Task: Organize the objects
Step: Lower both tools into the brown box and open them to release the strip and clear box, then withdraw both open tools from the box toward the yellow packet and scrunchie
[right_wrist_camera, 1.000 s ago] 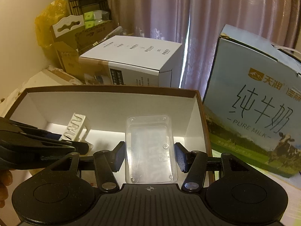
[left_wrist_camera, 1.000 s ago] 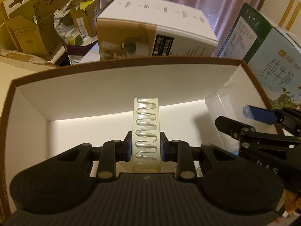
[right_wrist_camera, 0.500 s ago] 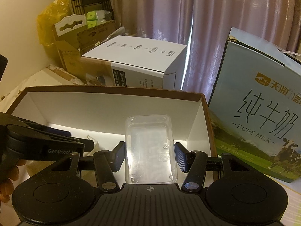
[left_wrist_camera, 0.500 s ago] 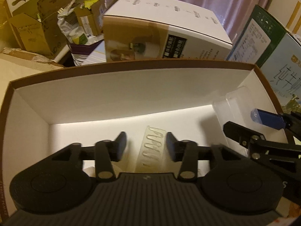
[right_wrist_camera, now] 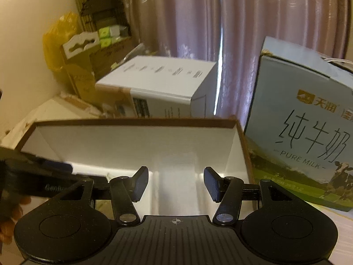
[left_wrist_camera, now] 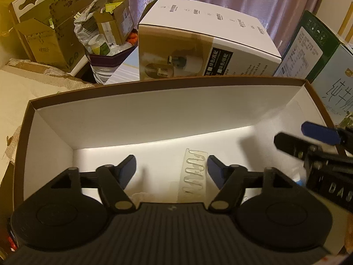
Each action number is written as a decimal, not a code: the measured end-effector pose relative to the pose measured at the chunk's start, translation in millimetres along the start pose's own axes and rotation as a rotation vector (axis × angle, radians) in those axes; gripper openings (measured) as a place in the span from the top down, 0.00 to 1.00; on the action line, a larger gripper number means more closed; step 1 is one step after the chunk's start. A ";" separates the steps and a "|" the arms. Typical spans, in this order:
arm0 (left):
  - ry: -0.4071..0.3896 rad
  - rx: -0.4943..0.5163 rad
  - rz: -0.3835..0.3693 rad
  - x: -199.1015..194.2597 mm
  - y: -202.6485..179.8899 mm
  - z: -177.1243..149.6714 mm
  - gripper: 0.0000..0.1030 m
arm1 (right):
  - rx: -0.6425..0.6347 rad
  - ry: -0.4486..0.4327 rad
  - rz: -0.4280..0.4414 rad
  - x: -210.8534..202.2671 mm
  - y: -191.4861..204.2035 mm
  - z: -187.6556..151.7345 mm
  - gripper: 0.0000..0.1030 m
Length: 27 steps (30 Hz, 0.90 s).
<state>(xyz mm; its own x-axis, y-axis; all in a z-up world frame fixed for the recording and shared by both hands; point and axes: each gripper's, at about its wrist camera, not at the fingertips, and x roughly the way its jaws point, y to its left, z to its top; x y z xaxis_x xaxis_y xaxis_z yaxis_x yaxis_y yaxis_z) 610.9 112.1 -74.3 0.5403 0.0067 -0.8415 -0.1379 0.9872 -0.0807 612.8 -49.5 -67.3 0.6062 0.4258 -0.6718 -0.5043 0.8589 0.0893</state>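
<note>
Inside the brown-rimmed box (left_wrist_camera: 154, 86), white floor lies bare leftward. My left hand-held gripper (left_wrist_camera: 171, 169) has just been opening; the clear ridged strip (left_wrist_camera: 194, 172) lies loose between its jaws.

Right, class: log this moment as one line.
left gripper: open, jaws just opened | plastic strip: loose on box floor between jaws | right gripper: closed on clear tub
</note>
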 end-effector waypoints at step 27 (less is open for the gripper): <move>-0.108 0.066 -0.059 -102.4 3.0 -52.3 0.18 | 0.161 -0.054 0.048 -123.4 1.4 -46.8 0.41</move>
<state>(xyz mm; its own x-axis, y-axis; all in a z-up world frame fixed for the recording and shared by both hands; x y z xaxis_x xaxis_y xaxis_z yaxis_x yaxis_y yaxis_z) 511.7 106.0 -16.3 0.6326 -0.0377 -0.7735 -0.0503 0.9947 -0.0896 508.5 -114.2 -18.7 0.6179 0.4786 -0.6238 -0.4310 0.8697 0.2404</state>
